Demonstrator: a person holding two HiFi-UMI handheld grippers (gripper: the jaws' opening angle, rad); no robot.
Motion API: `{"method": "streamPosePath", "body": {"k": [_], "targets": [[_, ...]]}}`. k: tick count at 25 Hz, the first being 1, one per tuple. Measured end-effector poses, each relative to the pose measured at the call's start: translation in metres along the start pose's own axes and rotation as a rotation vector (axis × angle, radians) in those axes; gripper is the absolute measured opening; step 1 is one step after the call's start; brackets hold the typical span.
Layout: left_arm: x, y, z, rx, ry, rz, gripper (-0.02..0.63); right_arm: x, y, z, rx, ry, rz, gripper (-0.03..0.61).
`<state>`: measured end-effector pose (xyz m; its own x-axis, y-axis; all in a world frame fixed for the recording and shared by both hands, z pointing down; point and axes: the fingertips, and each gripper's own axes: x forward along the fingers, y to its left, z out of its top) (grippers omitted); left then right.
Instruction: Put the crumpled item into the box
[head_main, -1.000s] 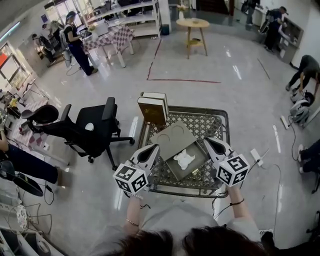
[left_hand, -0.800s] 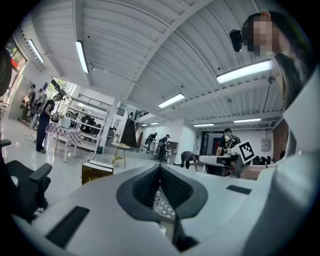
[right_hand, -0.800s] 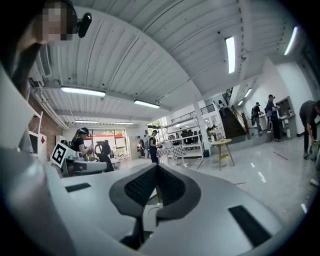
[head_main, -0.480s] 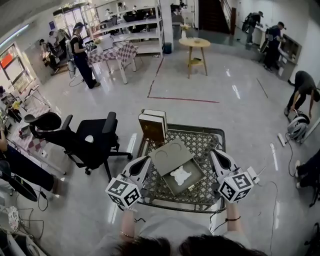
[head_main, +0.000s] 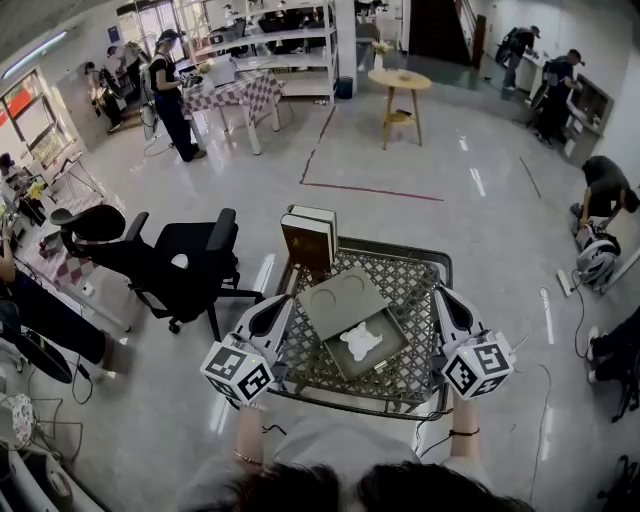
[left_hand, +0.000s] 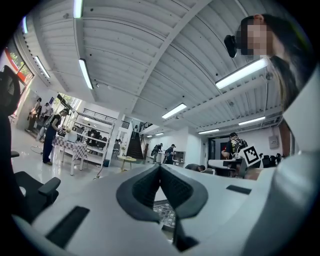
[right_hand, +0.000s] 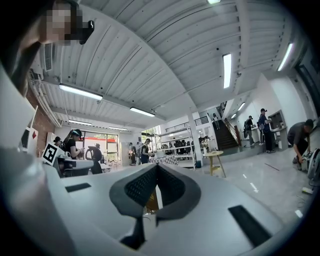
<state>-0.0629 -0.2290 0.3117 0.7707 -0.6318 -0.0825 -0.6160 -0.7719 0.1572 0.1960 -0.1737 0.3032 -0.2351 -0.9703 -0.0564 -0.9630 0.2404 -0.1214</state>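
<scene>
Head view, from my remote station: the white crumpled item (head_main: 361, 341) lies inside the open grey box (head_main: 388, 352) on the metal mesh table (head_main: 412, 272), with the box's grey lid (head_main: 338, 299) resting just beside it on the far-left side. The left gripper (head_main: 283, 302) and right gripper (head_main: 441, 294) hang either side of the box, apart from it, and each marker cube faces my camera. From above I cannot judge the jaws. The left gripper view settles that side: its dark pads (left_hand: 144, 187) meet at the tips with nothing between them, and only a sliver of the mesh tabletop shows below them. The right gripper view tells the same story, with its pads (right_hand: 138, 187) closed together and empty and a strip of brown visible beneath. Neither gripper view shows the box or the crumpled item, since both look level across the hall to ceiling lights, shelving, a staircase and people at work. Only the head view places the black office chair (head_main: 187, 262) left of the table and two brown volumes (head_main: 308, 238) standing upright at its far-left corner. Each gripper view also catches the other gripper's marker cube at its edge.
</scene>
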Motion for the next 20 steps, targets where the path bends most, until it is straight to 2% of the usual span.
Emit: {"method": "streamPosePath", "body": {"k": [11,20], "targets": [[0.009,-0.012,-0.003,0.002,0.013,-0.021,0.017,-0.008,-0.011,-0.002,0.010,0.003,-0.016,0.021],[0.012,-0.010,-0.004,0.006,0.014,-0.004,0.017,-0.011,-0.020,-0.005,0.004,0.004,-0.029,0.021]]}}
